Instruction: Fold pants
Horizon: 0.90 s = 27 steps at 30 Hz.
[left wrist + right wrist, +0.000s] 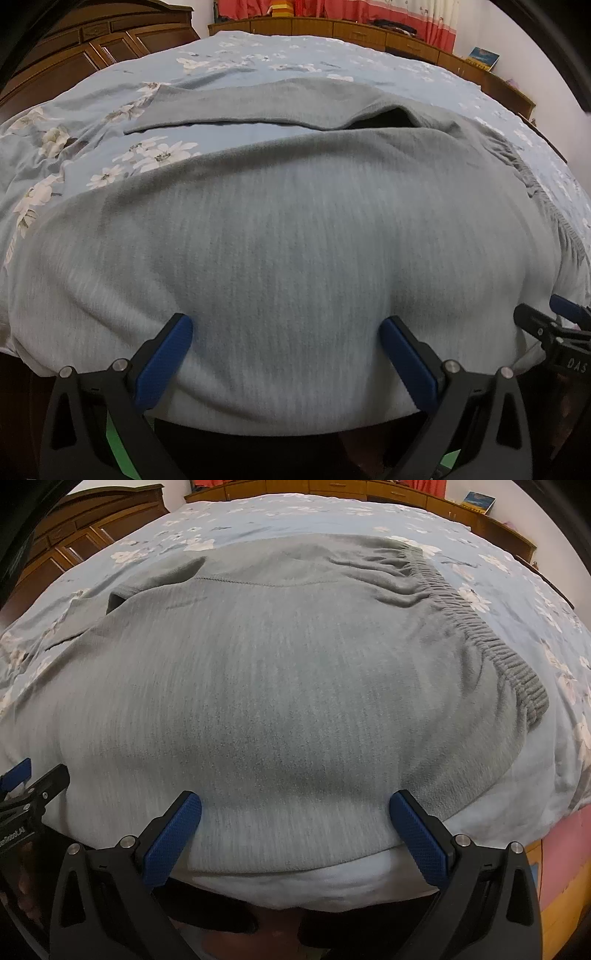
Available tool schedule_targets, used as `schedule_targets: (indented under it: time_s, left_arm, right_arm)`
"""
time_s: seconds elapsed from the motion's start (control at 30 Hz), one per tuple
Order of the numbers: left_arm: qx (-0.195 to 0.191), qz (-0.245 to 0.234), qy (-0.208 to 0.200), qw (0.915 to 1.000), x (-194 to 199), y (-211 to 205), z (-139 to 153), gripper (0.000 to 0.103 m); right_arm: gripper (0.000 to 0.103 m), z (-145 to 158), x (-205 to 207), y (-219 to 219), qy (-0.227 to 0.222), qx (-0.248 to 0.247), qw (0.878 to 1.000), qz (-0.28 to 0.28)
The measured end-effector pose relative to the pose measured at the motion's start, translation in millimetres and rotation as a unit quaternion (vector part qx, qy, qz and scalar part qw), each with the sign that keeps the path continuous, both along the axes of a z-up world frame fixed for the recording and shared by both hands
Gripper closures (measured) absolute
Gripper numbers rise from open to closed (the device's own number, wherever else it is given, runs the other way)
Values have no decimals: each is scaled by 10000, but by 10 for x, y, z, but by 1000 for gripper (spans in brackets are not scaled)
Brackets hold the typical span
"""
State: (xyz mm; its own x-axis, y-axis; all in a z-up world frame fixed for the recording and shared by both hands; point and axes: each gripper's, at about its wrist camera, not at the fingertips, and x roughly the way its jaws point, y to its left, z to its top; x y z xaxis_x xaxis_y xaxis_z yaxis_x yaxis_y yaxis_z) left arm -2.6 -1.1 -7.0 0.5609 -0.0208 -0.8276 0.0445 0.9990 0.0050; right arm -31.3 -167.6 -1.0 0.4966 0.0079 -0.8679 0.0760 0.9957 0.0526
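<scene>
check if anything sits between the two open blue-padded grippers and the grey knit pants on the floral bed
Nothing visible does. The grey knit pants lie spread on the blue floral bedsheet, directly beneath the open left gripper and open right gripper. Only bare fabric shows between each pair of blue pads, and nothing lies on top of the pants.

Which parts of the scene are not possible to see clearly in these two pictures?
- Grey pants, left wrist view: leg ends cut off at left edge.
- Pants' near hem, both views: partly hidden behind left gripper and right gripper.
- Book on headboard shelf: too small to read.
</scene>
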Motion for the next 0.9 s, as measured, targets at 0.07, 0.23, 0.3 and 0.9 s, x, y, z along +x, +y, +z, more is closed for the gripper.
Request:
schedule_targets:
  time_s: [0.07, 0.23, 0.3, 0.9]
  left_arm:
    - [-7, 4, 26, 10000, 7, 3, -6, 0]
    - [-12, 9, 22, 10000, 6, 6, -2, 0]
    - [-93, 43, 87, 9999, 21, 24, 4, 0]
    - [147, -87, 9, 9999, -20, -31, -43, 0]
  right_arm:
    - [0, 8, -12, 1, -12, -16, 10000, -12]
    - [0, 11, -28, 30, -34, -135, 9999, -28]
    - [0, 12, -29, 52, -53, -182, 9998, -41]
    - [0, -9, -54, 87, -140, -249, 9996, -46]
